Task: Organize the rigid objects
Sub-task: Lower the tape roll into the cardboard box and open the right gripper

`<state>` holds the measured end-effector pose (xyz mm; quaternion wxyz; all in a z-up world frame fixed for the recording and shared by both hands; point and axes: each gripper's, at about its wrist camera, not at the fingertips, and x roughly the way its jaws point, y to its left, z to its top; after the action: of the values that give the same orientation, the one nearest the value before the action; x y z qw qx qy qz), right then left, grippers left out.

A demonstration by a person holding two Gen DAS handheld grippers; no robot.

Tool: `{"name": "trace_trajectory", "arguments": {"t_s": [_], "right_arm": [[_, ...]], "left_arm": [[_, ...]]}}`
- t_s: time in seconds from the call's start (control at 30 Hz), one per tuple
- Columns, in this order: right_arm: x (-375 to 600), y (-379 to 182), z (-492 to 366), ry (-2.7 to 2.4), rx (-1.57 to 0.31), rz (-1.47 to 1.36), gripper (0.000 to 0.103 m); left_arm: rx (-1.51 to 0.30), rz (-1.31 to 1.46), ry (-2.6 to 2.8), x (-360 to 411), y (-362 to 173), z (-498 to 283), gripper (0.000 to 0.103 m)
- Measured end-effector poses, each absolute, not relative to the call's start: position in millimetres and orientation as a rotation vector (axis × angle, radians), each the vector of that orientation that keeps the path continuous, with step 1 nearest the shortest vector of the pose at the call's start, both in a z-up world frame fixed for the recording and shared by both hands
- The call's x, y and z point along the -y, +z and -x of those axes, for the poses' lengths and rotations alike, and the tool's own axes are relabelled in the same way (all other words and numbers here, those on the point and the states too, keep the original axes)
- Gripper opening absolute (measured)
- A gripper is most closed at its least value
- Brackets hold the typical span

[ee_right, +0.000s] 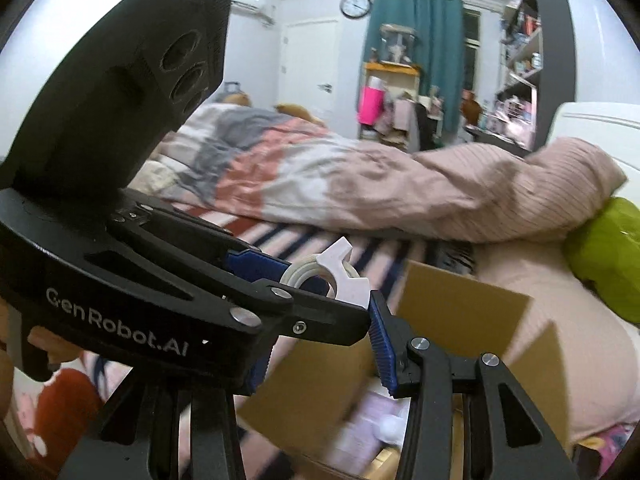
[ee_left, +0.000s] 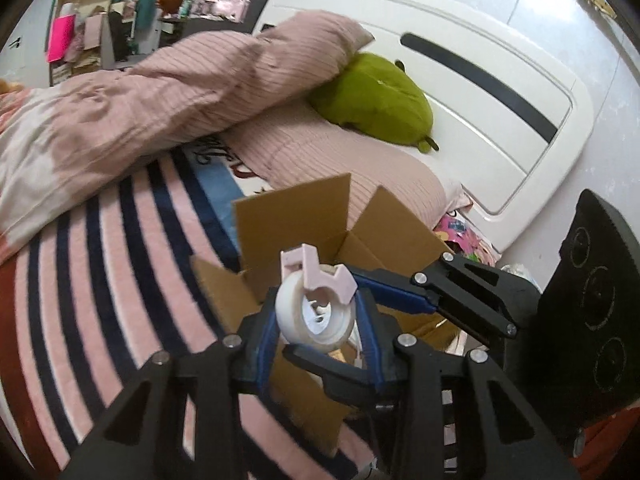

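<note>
The left gripper (ee_left: 316, 320) clamps a white tape roll (ee_left: 310, 316) bearing a pale pink cutter (ee_left: 320, 276); the right gripper (ee_right: 316, 364) gapes unladen.

Your left gripper (ee_left: 320, 316) holds the tape dispenser (ee_left: 316, 304) above the open cardboard box (ee_left: 296, 216) on the bed (ee_left: 100, 240), pillows (ee_left: 224, 80) behind.

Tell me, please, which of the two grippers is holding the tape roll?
The left gripper: its blue fingers clamp the white tape roll with its pink dispenser above the cardboard box. The right gripper holds nothing.
</note>
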<state>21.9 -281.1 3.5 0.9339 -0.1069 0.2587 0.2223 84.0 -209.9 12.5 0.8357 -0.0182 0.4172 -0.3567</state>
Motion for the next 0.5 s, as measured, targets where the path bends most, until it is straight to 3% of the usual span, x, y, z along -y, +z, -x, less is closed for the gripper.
{"name": "trace_trajectory", "arguments": {"t_s": [0.27, 0.37, 0.43, 0.5], "right_arm": [[311, -10, -31, 0.406, -0.631, 0.189, 0.040], [313, -13, -31, 0.399, -0.651, 0.186, 0.047], [313, -14, -31, 0.385, -0.646, 0.188, 0.056], [314, -13, -32, 0.385, -0.648, 0.179, 0.057]], "left_arm": [[-0.925, 0.011, -0.745, 235, -6, -96, 0.034], [-0.912, -0.009, -0.708, 235, -5, -94, 0.047], [-0.889, -0.008, -0.683, 229, -1, -91, 0.063], [-0.857, -0.007, -0.651, 220, 5, -86, 0.069]]}}
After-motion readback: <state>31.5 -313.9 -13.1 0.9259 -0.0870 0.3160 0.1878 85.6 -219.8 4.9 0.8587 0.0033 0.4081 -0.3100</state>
